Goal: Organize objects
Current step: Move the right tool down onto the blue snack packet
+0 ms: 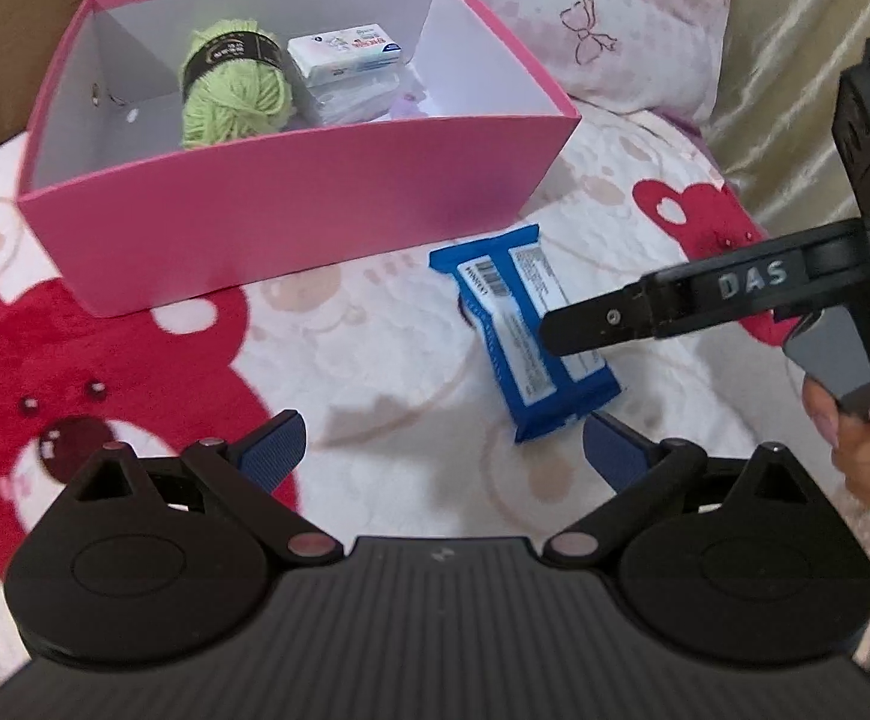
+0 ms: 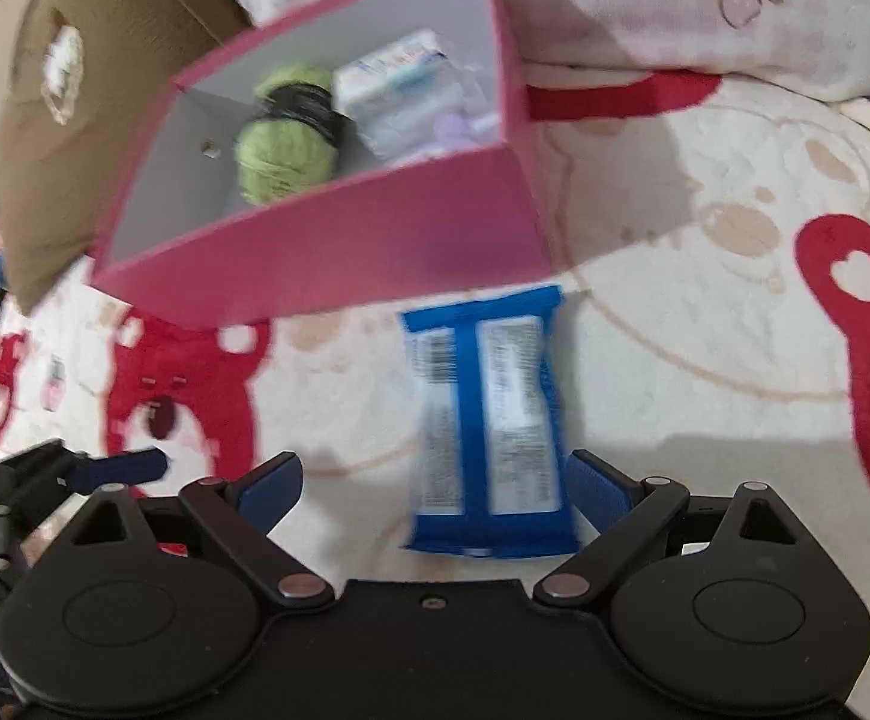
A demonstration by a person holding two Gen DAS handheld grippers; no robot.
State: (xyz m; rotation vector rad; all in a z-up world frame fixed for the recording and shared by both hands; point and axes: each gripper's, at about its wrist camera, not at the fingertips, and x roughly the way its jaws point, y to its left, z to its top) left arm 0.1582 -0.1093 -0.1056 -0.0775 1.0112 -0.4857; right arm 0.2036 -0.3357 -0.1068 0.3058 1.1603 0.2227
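A blue snack packet (image 1: 525, 330) (image 2: 489, 420) lies label-side up on the bear-print blanket, just in front of the pink box (image 1: 315, 198) (image 2: 339, 240). Inside the box are a ball of green yarn (image 1: 234, 90) (image 2: 285, 150) and a white packet (image 1: 345, 51) (image 2: 399, 84). My right gripper (image 2: 435, 486) is open and low, and the packet's near end lies between its blue pads, close to the right one. In the left wrist view one black finger (image 1: 591, 324) of it hangs over the packet. My left gripper (image 1: 444, 450) is open and holds nothing, a short way in front of the packet.
A brown cardboard box (image 2: 75, 90) stands left of the pink box. A pillow with a bow pattern (image 1: 585, 18) lies behind it, and pale satin fabric (image 1: 795, 60) is at the right. A hand (image 1: 867, 438) holds the right gripper's handle.
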